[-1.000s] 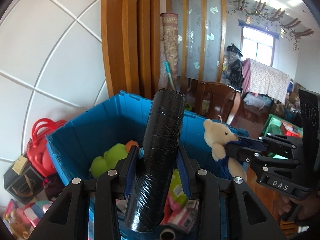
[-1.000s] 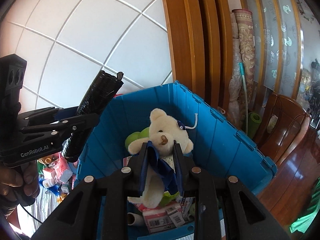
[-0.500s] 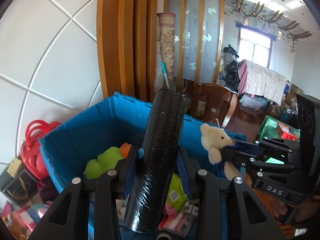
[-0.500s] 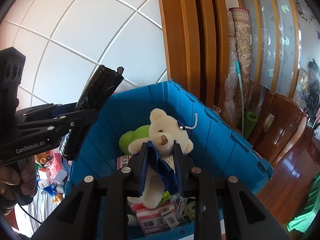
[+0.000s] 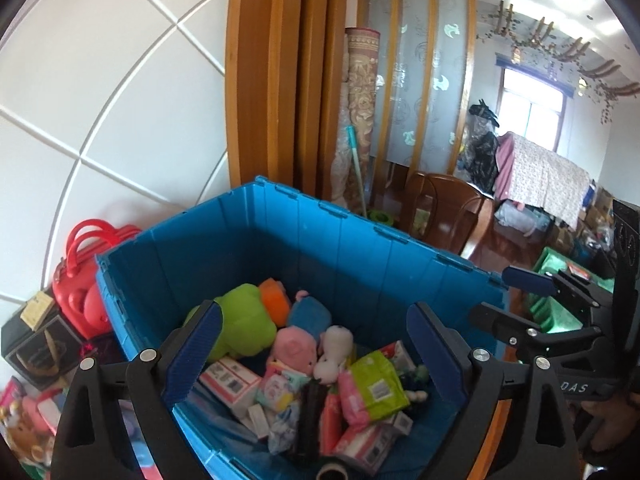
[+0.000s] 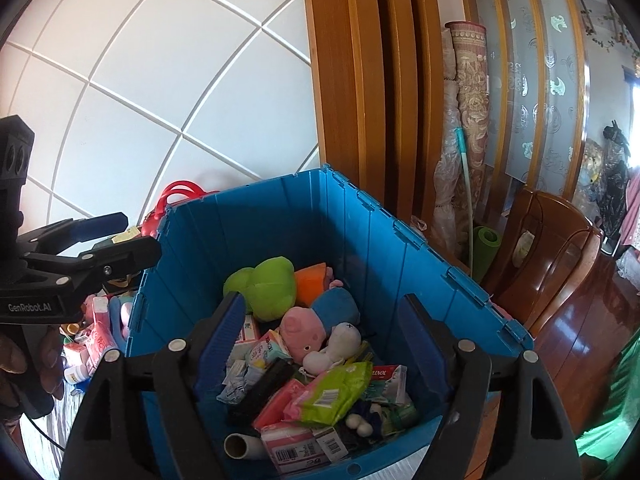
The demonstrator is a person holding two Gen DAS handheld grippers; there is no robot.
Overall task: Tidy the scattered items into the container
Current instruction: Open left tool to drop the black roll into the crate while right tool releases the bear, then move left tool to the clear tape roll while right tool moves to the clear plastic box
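A blue plastic crate (image 5: 320, 240) (image 6: 280, 216) stands in front of both grippers, holding soft toys and packets. My left gripper (image 5: 314, 346) is open and empty above the crate's near edge. My right gripper (image 6: 320, 340) is open and empty above it too. The black roll (image 5: 310, 412) (image 6: 262, 388) lies among the packets. The cream bear in blue (image 6: 360, 420) lies low near the front wall, partly buried. A green plush (image 6: 264, 284), a pink pig plush (image 6: 304, 328) and a white plush (image 6: 336, 344) lie in the crate.
A red bag (image 5: 82, 272) and dark boxes (image 5: 36, 344) stand left of the crate. More loose packets (image 6: 92, 336) lie on the left. Wooden slats (image 5: 280, 80), a rolled mat (image 6: 466, 120) and a wooden chair (image 6: 548, 248) stand behind and right.
Both grippers opened. The black roll dropped from the left gripper and the bear from the right, both into the crate.
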